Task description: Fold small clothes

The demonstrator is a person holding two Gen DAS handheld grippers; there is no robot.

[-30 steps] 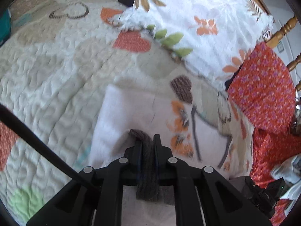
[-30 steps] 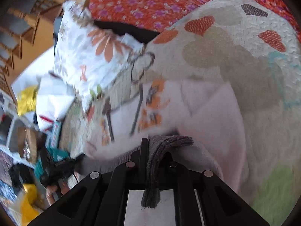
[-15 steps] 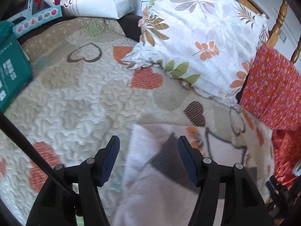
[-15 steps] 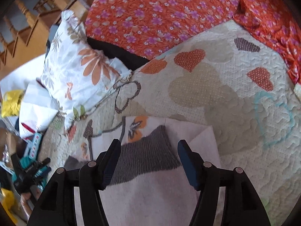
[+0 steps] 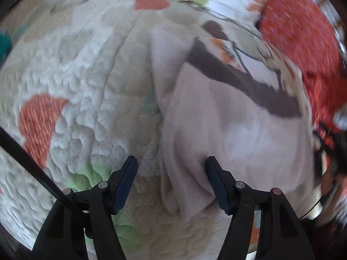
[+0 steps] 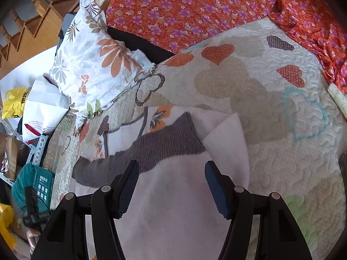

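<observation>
1. A small pale pink knitted garment with a wide grey ribbed band (image 6: 173, 195) lies folded on a cream quilted bedspread patterned with orange, brown and beige hearts (image 6: 271, 112).
2. In the right wrist view the grey ribbed band (image 6: 149, 149) runs across the garment just ahead of the fingertips, and a pink flap (image 6: 227, 143) is folded out to the right of it.
3. The right gripper (image 6: 170, 183) hovers over the pink cloth with its jaws spread wide and nothing between the blue pads (image 6: 128, 186).
4. The left gripper (image 5: 171, 178) also has its jaws wide apart, holding nothing; its left finger is over bare quilt (image 5: 86, 86) and its right finger over the garment (image 5: 234, 134), whose left edge passes between them.
5. The left wrist view is motion-blurred, so fine detail of the cloth cannot be made out there.
6. Beyond the garment lies a white printed cloth with orange flowers and grey lines (image 6: 128, 136), partly under the grey band.
7. A white pillow with orange and grey leaf print (image 6: 93, 65) rests at the far left of the quilt.
8. A red-orange sheet with purple flowers (image 6: 195, 10) covers the area beyond the quilt.
9. To the left, off the bed, sit a yellow plastic bag (image 6: 15, 101) and a teal box (image 6: 43, 184).
</observation>
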